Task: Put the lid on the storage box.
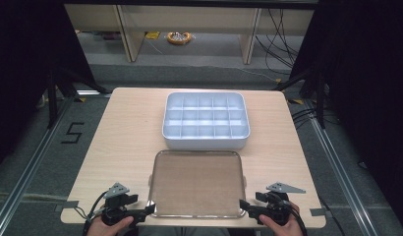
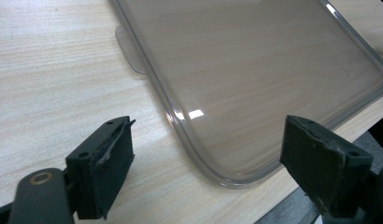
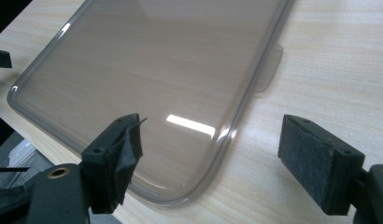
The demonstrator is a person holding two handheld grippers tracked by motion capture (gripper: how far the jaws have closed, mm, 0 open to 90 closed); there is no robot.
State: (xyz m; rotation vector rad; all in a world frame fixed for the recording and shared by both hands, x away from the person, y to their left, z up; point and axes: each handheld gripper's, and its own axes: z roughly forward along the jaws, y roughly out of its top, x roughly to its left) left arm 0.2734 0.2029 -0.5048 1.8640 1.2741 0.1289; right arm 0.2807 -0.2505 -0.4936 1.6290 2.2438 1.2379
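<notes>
A clear smoky plastic lid (image 1: 196,183) lies flat on the wooden table (image 1: 126,132) near its front edge. Behind it stands a white tray with many small compartments (image 1: 205,121), all bare. My left gripper (image 1: 149,210) is open at the lid's front left corner (image 2: 217,172), its jaws astride that corner. My right gripper (image 1: 243,204) is open at the lid's front right corner (image 3: 199,182) in the same way. Small tabs stick out from the lid's sides (image 2: 129,51) (image 3: 269,70). A hand holds each gripper at the table's front edge.
Black curtains flank the table on both sides. Wooden furniture legs, cables and a yellow coil (image 1: 178,37) lie on the floor beyond the far edge. Bare tabletop runs left and right of the lid and tray.
</notes>
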